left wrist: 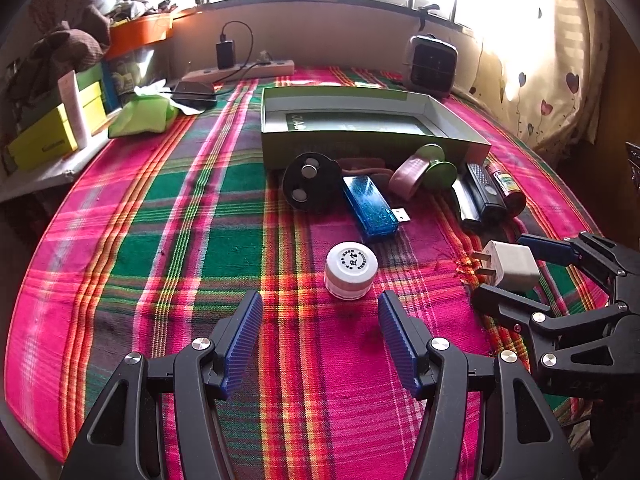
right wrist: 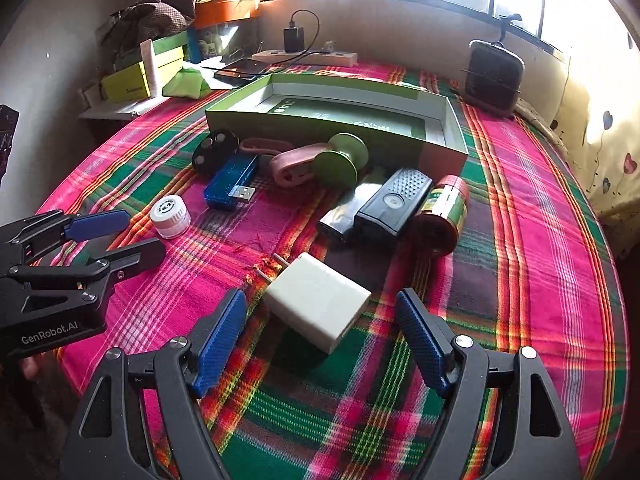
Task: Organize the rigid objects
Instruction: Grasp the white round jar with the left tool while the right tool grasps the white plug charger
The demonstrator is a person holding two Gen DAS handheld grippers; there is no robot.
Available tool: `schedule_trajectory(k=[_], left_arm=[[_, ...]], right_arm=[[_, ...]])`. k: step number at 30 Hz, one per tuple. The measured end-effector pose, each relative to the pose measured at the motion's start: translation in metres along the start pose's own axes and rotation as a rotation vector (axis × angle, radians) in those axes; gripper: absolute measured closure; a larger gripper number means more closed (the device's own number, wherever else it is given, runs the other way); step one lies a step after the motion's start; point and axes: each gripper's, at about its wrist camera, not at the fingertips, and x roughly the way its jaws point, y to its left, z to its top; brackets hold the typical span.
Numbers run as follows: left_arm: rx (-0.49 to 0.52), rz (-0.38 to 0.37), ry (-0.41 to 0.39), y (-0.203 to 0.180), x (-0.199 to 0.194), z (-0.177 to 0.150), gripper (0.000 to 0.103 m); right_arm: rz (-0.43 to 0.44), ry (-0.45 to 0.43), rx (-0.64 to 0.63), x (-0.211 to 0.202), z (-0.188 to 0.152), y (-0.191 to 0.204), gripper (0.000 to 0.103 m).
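Observation:
A small white jar point(left wrist: 351, 270) stands on the plaid cloth just ahead of my open left gripper point(left wrist: 320, 320); it also shows in the right wrist view point(right wrist: 170, 216). A white plug adapter point(right wrist: 316, 307) lies between the open jaws of my right gripper point(right wrist: 320, 324), untouched; it also shows in the left wrist view point(left wrist: 511, 266). Behind lie a blue USB stick point(left wrist: 370, 208), a black round piece point(left wrist: 310, 187), a pink strap with green spool point(right wrist: 334, 160), two black devices point(right wrist: 394, 202) and a red-green can point(right wrist: 442, 216). An open green box point(left wrist: 360, 120) stands beyond.
A small heater point(left wrist: 432, 65) stands at the back right. A power strip with charger point(left wrist: 240, 68), a phone point(left wrist: 194, 94), a green cloth bundle point(left wrist: 142, 114) and yellow boxes point(left wrist: 48, 140) are at the back left. A curtain point(left wrist: 552, 60) hangs right.

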Motion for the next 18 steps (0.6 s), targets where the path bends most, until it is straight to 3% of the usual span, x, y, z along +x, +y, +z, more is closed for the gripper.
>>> schedule_trajectory(k=[11,14,18], left_arm=[[-0.003,0.0,0.007,0.007,0.005,0.006,0.044],[-0.004,0.001,0.008,0.007,0.005,0.006,0.044],[-0.011,-0.007,0.009,0.008,0.007,0.009,0.044]], right_arm=[[0.156,-0.006,-0.071,-0.008,-0.012,0.018,0.026],[0.158,-0.005,-0.096,-0.01,-0.015,0.024,0.026],[0.097,-0.013,-0.064,-0.007,-0.013,0.021,0.027]])
